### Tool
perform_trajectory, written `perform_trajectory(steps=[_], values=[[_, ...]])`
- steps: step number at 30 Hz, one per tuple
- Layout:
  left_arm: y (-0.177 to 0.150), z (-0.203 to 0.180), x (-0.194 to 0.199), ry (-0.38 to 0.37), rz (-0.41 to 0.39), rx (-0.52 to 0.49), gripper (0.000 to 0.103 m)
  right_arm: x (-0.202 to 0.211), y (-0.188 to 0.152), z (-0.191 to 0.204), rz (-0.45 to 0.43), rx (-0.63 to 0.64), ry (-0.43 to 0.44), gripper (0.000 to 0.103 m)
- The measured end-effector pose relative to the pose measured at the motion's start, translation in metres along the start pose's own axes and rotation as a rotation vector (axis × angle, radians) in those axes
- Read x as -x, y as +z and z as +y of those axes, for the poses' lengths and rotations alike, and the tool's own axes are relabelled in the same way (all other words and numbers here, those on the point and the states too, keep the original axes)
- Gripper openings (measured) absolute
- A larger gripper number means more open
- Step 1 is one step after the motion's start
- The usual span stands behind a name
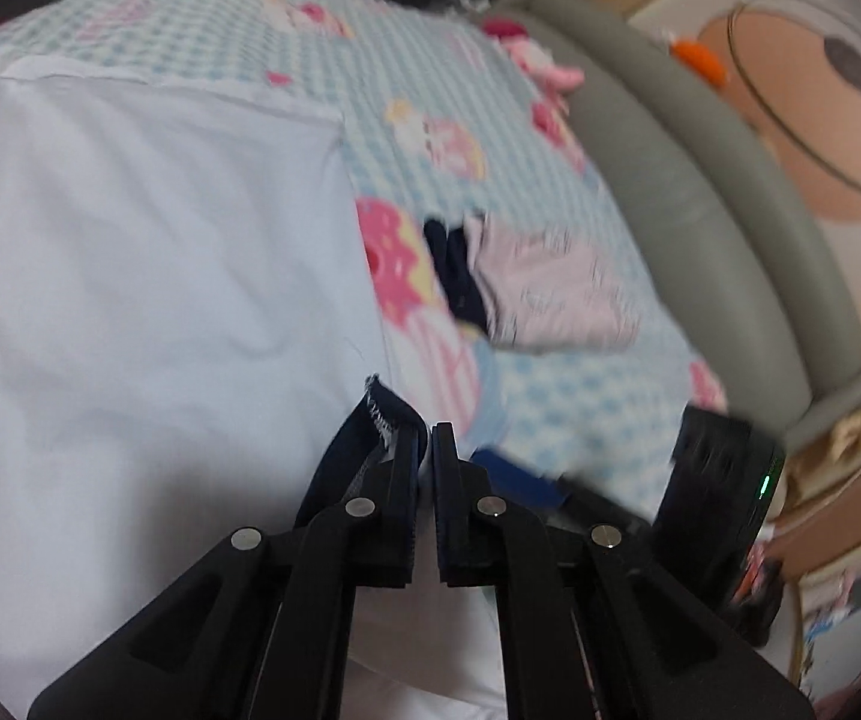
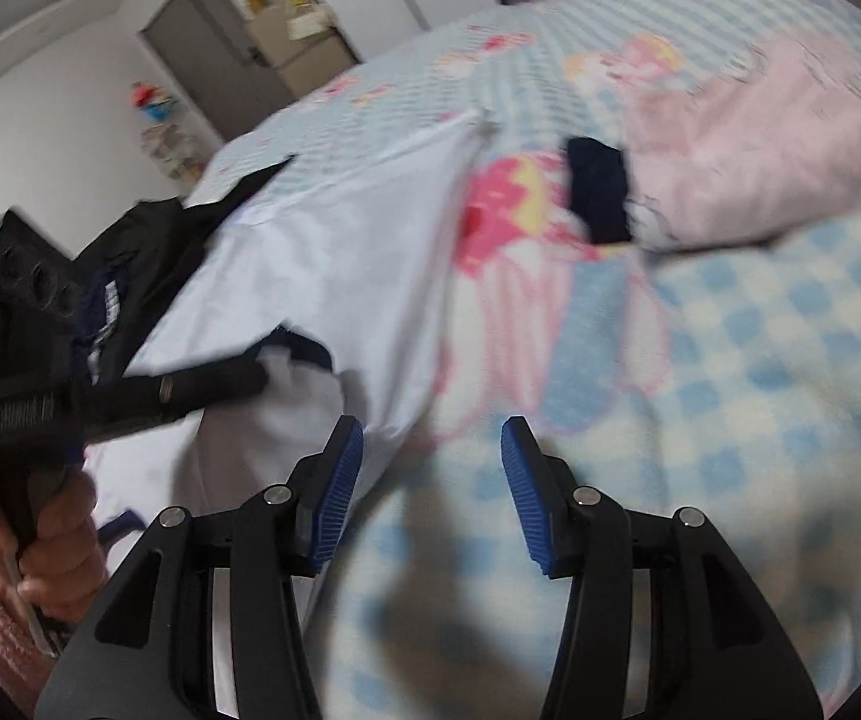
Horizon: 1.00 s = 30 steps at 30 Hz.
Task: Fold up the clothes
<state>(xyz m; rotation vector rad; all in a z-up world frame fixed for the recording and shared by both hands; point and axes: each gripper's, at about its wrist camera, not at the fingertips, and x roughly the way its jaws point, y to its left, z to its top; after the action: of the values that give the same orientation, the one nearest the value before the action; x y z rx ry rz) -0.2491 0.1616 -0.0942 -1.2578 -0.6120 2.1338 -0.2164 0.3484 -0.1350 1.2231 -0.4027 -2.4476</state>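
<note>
The left gripper [image 1: 424, 438] is clamped on the navy-trimmed edge of the white garment [image 1: 148, 252], which lies spread on the checked bed [image 1: 430, 78], stretching away from it. The right gripper [image 2: 433, 438] hangs half open and empty just beside the garment's near edge.

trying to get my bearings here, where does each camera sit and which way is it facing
Left wrist: sits on the left gripper, looking down its shut black fingers at the white garment on the blue checked cartoon bedsheet; dark navy trim is pinched.
Right wrist: sits on the right gripper, blue-padded jaws open over the bedsheet; the person's left hand shows.
Shared: garment, bedsheet, folded pink cloth, left gripper.
</note>
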Motion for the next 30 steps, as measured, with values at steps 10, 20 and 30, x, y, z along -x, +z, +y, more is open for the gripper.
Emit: perform_trajectory(steps=[10, 20, 30], values=[[-0.007, 0.007, -0.002, 0.268, 0.01, -0.105, 0.035, -0.007, -0.011, -0.01, 0.061, 0.029, -0.216, 0.05], [-0.036, 0.011, -0.003, 0.296, 0.092, -0.186, 0.044, -0.01, 0.003, -0.004, -0.001, 0.002, -0.048, 0.051], [-0.054, -0.011, 0.006, 0.481, 0.063, -0.338, 0.03, -0.014, 0.002, -0.018, 0.013, -0.031, -0.207, 0.045]])
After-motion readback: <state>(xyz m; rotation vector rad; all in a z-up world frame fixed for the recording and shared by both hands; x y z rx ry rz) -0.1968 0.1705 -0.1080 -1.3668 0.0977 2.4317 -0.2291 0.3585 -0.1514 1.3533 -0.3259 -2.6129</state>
